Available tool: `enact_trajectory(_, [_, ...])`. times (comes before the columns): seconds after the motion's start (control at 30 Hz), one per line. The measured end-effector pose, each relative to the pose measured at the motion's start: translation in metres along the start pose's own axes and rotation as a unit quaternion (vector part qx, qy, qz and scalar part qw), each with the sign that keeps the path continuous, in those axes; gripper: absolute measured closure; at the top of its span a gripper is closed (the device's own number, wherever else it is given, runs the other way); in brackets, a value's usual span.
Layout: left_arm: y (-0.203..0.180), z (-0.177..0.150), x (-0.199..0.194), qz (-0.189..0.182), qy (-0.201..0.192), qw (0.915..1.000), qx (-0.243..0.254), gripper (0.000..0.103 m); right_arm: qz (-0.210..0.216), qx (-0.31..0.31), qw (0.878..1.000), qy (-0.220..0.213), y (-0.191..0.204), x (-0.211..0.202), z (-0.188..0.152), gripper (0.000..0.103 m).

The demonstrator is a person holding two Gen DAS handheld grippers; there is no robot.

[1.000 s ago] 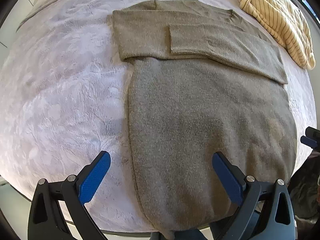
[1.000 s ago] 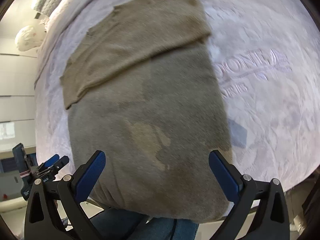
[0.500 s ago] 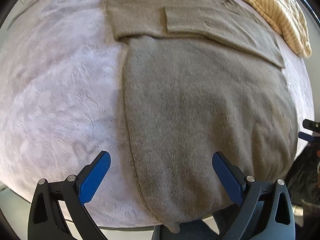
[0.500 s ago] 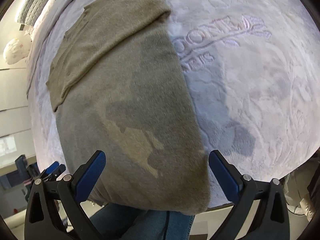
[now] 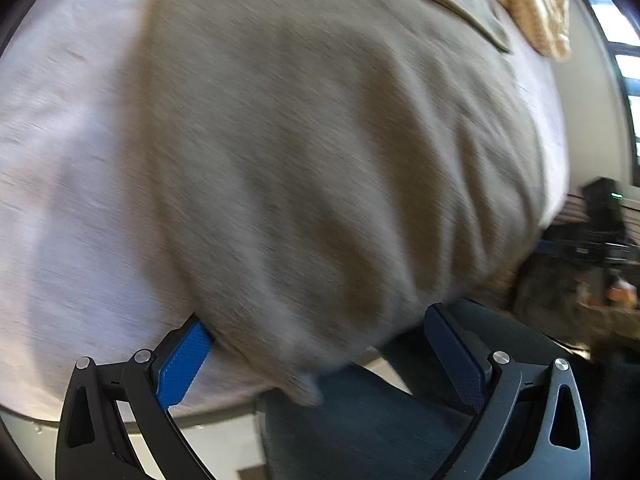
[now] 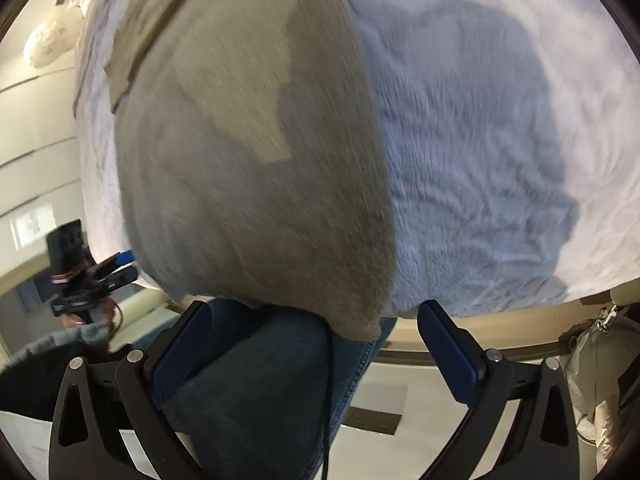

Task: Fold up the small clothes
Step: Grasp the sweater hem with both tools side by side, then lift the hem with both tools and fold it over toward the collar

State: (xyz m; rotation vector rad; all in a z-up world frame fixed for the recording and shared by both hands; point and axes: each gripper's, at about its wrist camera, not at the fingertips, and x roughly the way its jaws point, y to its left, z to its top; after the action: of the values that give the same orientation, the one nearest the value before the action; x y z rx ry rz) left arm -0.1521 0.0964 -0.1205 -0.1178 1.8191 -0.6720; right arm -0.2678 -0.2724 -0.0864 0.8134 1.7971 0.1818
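Note:
A grey-olive sweater (image 5: 320, 140) lies flat on the white fleece bed cover (image 5: 60, 200), sleeves folded across its top, hem hanging over the near edge. My left gripper (image 5: 320, 360) is open at the hem, and the sweater's left bottom corner (image 5: 304, 390) dangles between its blue pads. In the right wrist view the sweater (image 6: 248, 160) fills the left half, and its right bottom corner (image 6: 360, 328) hangs between the fingers of my open right gripper (image 6: 316, 354). Neither gripper is shut on the cloth. The left gripper (image 6: 100, 276) also shows at the far left. Both views are motion-blurred.
A yellow striped garment (image 5: 528, 4) lies at the bed's far right. A person's jeans-clad legs (image 6: 260, 392) stand against the bed edge below the hem. A pillow (image 6: 48, 44) is at the far left, and bare bed cover (image 6: 500, 120) stretches right of the sweater.
Both grippers have dropped down and in toward the sweater's hem at the near bed edge. The bottom corners now sit between the open fingers, and the sweater fills more of each view.

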Motion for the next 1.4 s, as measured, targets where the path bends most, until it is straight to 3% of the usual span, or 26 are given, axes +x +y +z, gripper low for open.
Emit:
enact_trajectory(0.17, [-0.004,-0.01,0.022,-0.027,0.046,0.9986,0.001,0.002,0.005,0.006,1.0,0.009,0.001,0.026,0.003,0.003])
enact_trajectory(0.23, [0.001,-0.014,0.028,-0.037,0.056,0.9976,-0.014,0.011,0.004,0.012,1.0,0.02,0.004,0.034,0.002,0.035])
enact_trajectory(0.27, [0.002,-0.015,0.031,-0.036,0.061,0.9973,-0.018,0.036,-0.008,0.014,1.0,0.024,0.007,0.036,0.001,0.076])
enact_trajectory(0.3, [0.002,-0.015,0.033,-0.031,0.067,0.9971,-0.021,0.066,-0.015,0.011,0.999,0.027,0.007,0.036,-0.001,0.092])
enact_trajectory(0.37, [0.005,-0.016,0.035,-0.036,0.073,0.9965,-0.021,0.092,0.003,-0.005,1.0,0.018,0.012,0.029,-0.005,0.093])
enact_trajectory(0.57, [-0.002,-0.011,-0.01,-0.116,0.011,0.9932,-0.002,0.092,0.105,-0.047,0.993,-0.025,0.042,-0.021,0.0,0.093])
enact_trajectory(0.8, [0.0,0.043,-0.067,-0.157,-0.099,0.9824,-0.017,0.092,0.196,-0.043,0.97,-0.141,0.069,-0.081,0.066,0.093])
enact_trajectory(0.93, [0.022,0.089,-0.083,-0.139,-0.16,0.9761,-0.047,0.092,0.207,-0.017,0.962,-0.175,0.076,-0.089,0.119,0.093])
enact_trajectory(1.1, [0.043,0.14,-0.075,-0.093,-0.196,0.9714,-0.097,0.092,0.183,0.03,0.965,-0.185,0.075,-0.067,0.17,0.093])
enact_trajectory(1.23, [0.042,0.152,-0.074,-0.048,-0.196,0.9753,-0.09,0.092,0.153,0.061,0.97,-0.18,0.067,-0.053,0.194,0.093])
enact_trajectory(1.37, [0.031,0.15,-0.078,-0.021,-0.193,0.9778,-0.079,0.089,0.144,0.071,0.97,-0.184,0.058,-0.058,0.197,0.089])
enact_trajectory(1.4, [0.032,0.145,-0.085,-0.019,-0.192,0.9782,-0.077,0.077,0.144,0.075,0.969,-0.185,0.056,-0.058,0.198,0.089])
